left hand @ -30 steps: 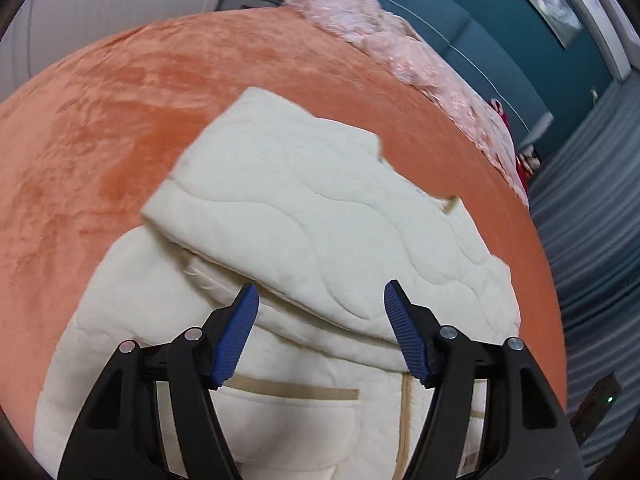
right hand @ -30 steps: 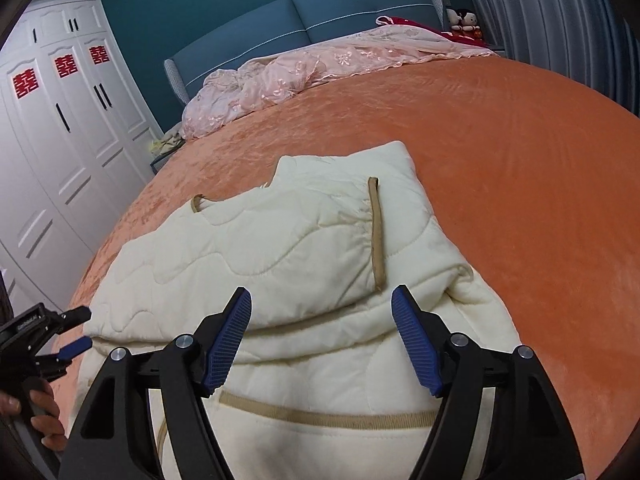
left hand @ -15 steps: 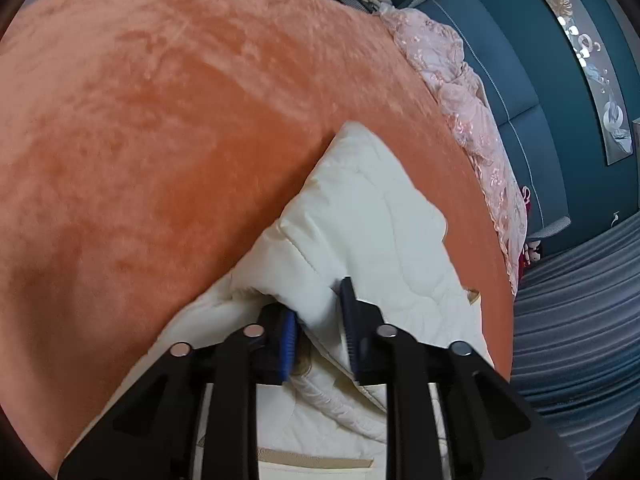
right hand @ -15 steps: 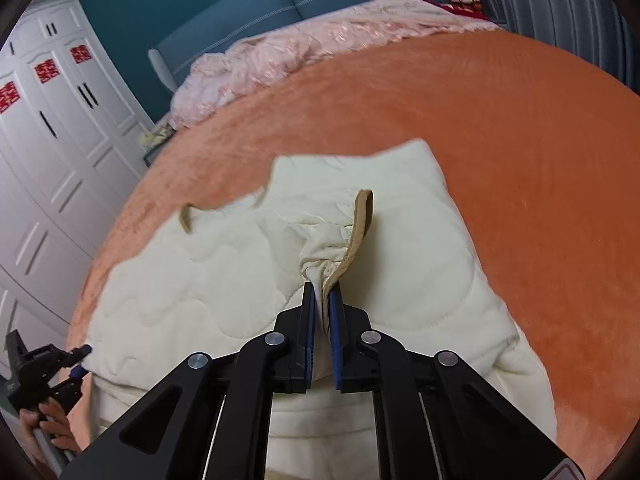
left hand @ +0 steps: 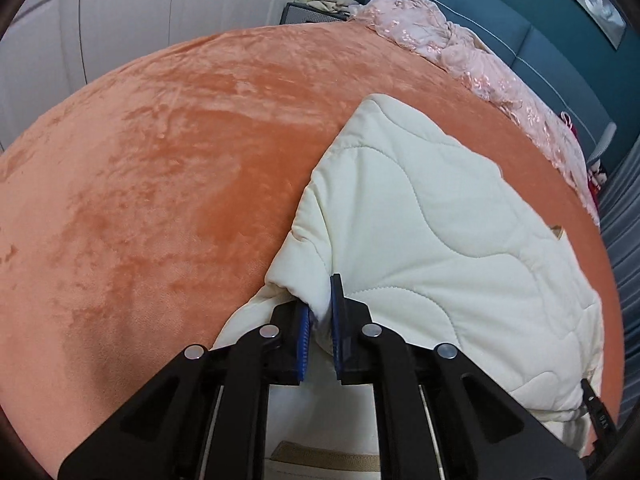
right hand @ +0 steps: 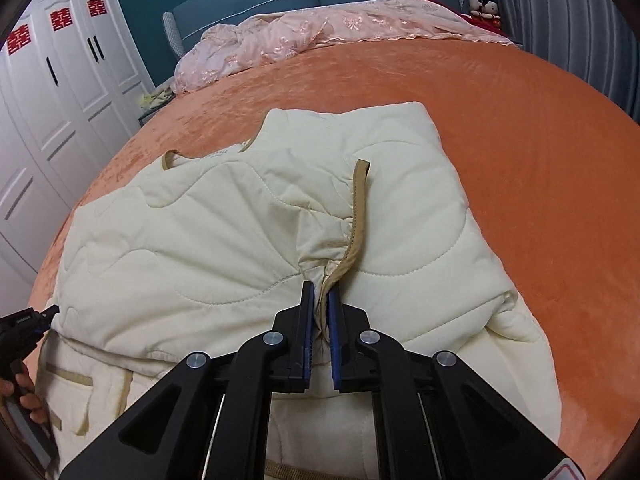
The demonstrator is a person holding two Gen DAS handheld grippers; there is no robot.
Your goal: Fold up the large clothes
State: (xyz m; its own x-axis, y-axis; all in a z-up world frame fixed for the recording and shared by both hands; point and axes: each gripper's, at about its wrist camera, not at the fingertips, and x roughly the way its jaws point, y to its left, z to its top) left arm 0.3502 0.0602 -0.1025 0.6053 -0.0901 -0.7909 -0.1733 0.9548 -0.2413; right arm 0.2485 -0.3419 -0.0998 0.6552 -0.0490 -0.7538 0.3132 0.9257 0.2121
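You are pinching the cream quilted jacket (right hand: 248, 216), lying half folded on the orange bed (left hand: 140, 184), with both tools: the left gripper (left hand: 319, 320) is clamping its puffy side edge, the right gripper (right hand: 319, 316) the tan-trimmed edge. It is looking soft, bulky and light, so grab thick seams.

A cream-coloured quilted padded jacket (right hand: 240, 232) with wavy stitching and tan trim is lying partly folded on the orange velvet bed cover (right hand: 520, 128). Its upper layer is resting doubled over the lower part, where a tan-edged pocket (right hand: 72, 380) is showing. The tan-bound front edge (right hand: 358, 208) is bunching into puckers near the fold, and the collar end is pointing toward the headboard.
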